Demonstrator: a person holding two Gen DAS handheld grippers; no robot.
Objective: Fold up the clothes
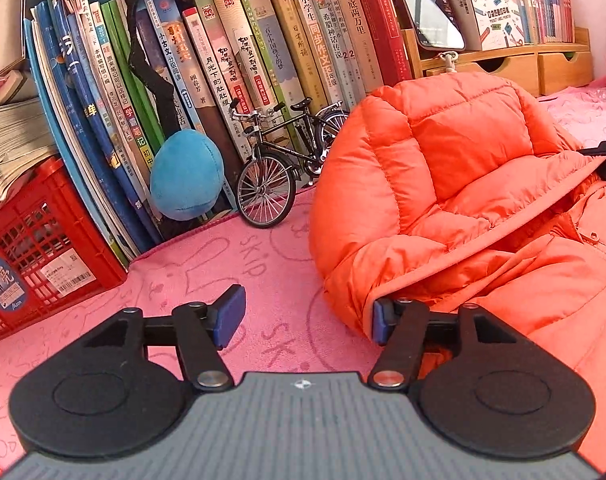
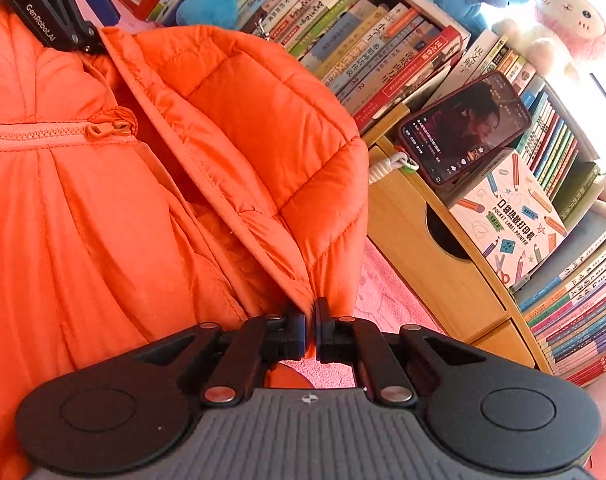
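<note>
Left wrist view: the left tongs (image 1: pixel 303 316) stand apart over the pink counter (image 1: pixel 231 264), nothing between them; the right-hand pad (image 1: pixel 379 318) sits just at the hem of the orange puffer jacket (image 1: pixel 455 168), which lies heaped to the right, near a row of books (image 1: pixel 231 64) (a toy bicycle (image 1: pixel 279 168) stands before them); right wrist view: the right tongs (image 2: pixel 310 330) are together, clamped on the jacket's near edge, beside a wooden shelf (image 2: pixel 435 280).
</note>
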